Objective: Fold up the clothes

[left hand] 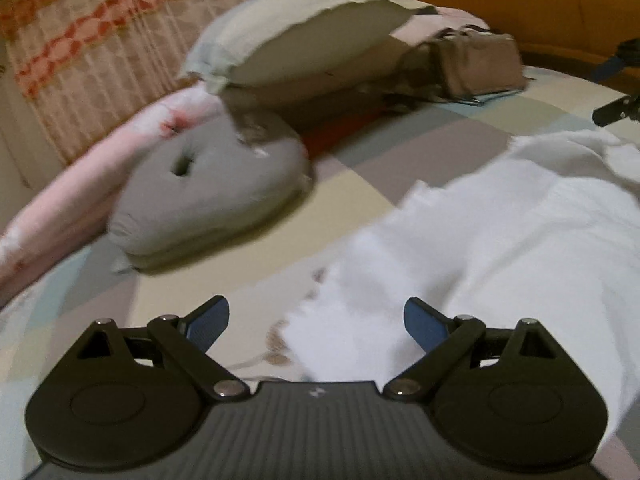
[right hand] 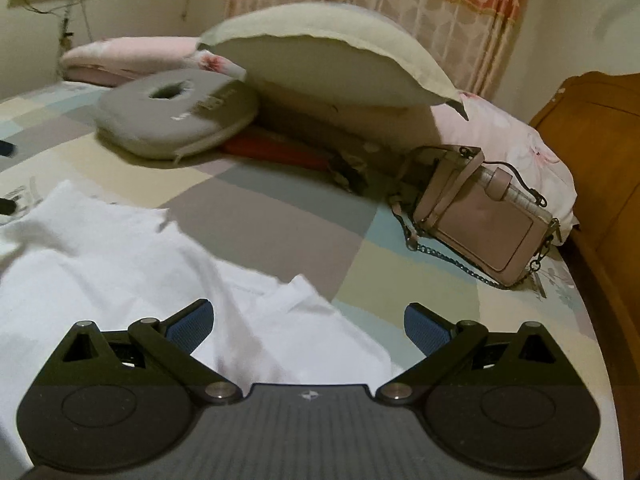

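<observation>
Both grippers hang over the bed with their blue-padded fingers spread wide and nothing between them. Left gripper [left hand: 316, 330] is held low and nearly level, pointing toward the far pillows; its right pad [left hand: 424, 330] is over the white garment [left hand: 500, 248], while its left pad is over bare bedsheet [left hand: 248, 280]. Whether either pad touches the cloth cannot be told — the view is blurred. Right gripper [right hand: 308, 330] is in a like pose, level and facing the head of the bed; its left pad [right hand: 190, 328] is above the white garment [right hand: 120, 264] and its right pad is above the pastel patchwork sheet [right hand: 280, 216].

That garment lies rumpled on the near part of the bed, spreading right in the left wrist view and left in the right wrist view, so it sits between the two tools.

Farther off, a grey ring-shaped cushion [right hand: 176, 116] rests on the sheet, with a cream pillow [right hand: 332, 68] propped behind it. A beige handbag [right hand: 480, 224] with a chain strap lies to the far right, leaning against a pink floral pillow [right hand: 516, 136]. Behind hangs a curtain [right hand: 440, 12] with orange bands, and a wooden headboard [right hand: 592, 128] stands at the right.
</observation>
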The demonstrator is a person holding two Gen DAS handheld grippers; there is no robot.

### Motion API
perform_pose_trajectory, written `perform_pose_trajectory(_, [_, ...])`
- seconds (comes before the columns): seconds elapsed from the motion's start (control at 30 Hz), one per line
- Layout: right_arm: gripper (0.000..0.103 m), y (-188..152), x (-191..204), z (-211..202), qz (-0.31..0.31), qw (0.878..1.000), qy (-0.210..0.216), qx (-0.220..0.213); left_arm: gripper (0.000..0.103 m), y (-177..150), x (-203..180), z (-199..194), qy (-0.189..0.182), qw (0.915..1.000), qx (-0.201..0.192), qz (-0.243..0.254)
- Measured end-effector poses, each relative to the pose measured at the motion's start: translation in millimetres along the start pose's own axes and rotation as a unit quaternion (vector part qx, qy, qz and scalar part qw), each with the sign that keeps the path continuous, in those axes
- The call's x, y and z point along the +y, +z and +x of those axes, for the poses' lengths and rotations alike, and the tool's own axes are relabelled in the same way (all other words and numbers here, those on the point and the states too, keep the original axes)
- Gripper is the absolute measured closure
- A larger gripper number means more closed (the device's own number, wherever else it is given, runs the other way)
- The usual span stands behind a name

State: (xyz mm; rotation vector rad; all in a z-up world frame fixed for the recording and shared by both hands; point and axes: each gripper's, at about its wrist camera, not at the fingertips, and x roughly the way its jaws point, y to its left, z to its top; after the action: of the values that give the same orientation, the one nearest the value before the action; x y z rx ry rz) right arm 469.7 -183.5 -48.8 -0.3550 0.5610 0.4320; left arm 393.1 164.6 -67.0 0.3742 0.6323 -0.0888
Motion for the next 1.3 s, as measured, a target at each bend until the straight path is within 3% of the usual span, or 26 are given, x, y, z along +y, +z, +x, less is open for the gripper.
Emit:
perform_pose_trajectory(0.13, [0.0,-26,3,-28,-0.008,1.0,0.015,0.0,0.009,-6,-7,1,-0.032,0.9992,-0.003,-0.025])
perform_pose_trajectory(0.27, [0.0,-55,10,-48,-0.021,1.0,0.013,0.011,0.013,-9,12,12,-0.064,0.9916,-0.003,-0.112])
perform_pose_trajectory(0.33, [0.0,-65,12,-51,-0.025,1.0,0.007,0.017,0.015,-13,29,16,-0.092,0.9781,-0.008,-0.186])
perform_pose_trajectory(0.43, [0.0,-72,13,-55,-0.011,1.0,0.012,0.018,0.021,-21,53,25,-0.155,0.9462,-0.01,-0.284])
perform_pose_trajectory(0.5, [0.0,-73,13,-57,0.005,1.0,0.018,0.014,0.04,-26,62,34,-0.174,0.93,-0.001,-0.324])
perform_pose_trajectory(0.57, [0.0,-74,14,-57,0.021,0.999,0.025,0.008,0.05,-33,70,45,-0.186,0.9146,0.009,-0.359])
perform_pose_trajectory(0.63, [0.0,-74,15,-57,0.033,0.999,0.031,0.004,0.053,-39,73,55,-0.19,0.9045,0.022,-0.381])
perform_pose_trajectory(0.73, [0.0,-73,19,-57,0.034,0.999,0.034,0.0,0.054,-41,65,65,-0.182,0.912,0.04,-0.365])
perform_pose_trajectory(0.8, [0.0,-74,22,-58,0.031,0.999,0.034,-0.003,0.059,-39,53,67,-0.164,0.9283,0.046,-0.33])
perform_pose_trajectory(0.87, [0.0,-75,25,-59,0.027,0.999,0.033,-0.004,0.061,-33,38,63,-0.137,0.9498,0.043,-0.278])
perform_pose_trajectory(0.93, [0.0,-77,28,-59,0.021,0.999,0.029,-0.002,0.07,-27,27,60,-0.117,0.9623,0.041,-0.242])
perform_pose_trajectory(0.97, [0.0,-78,29,-59,0.017,0.999,0.029,0.001,0.079,-25,25,57,-0.107,0.9652,0.036,-0.236])
perform_pose_trajectory(1.07, [0.0,-81,30,-58,0.012,1.0,0.027,0.006,0.08,-16,31,47,-0.041,0.9733,0.012,-0.226])
perform_pose_trajectory(1.13, [0.0,-81,27,-58,0.011,1.0,0.024,0.007,0.08,-11,40,44,0.007,0.9734,0.01,-0.229])
perform_pose_trajectory(1.23, [0.0,-82,21,-58,0.006,1.0,0.013,0.005,0.078,-7,46,37,0.01,0.9728,0.009,-0.231])
perform_pose_trajectory(1.3, [0.0,-82,15,-53,0.004,1.0,0.006,0.006,0.067,-7,41,27,-0.015,0.9744,-0.002,-0.225])
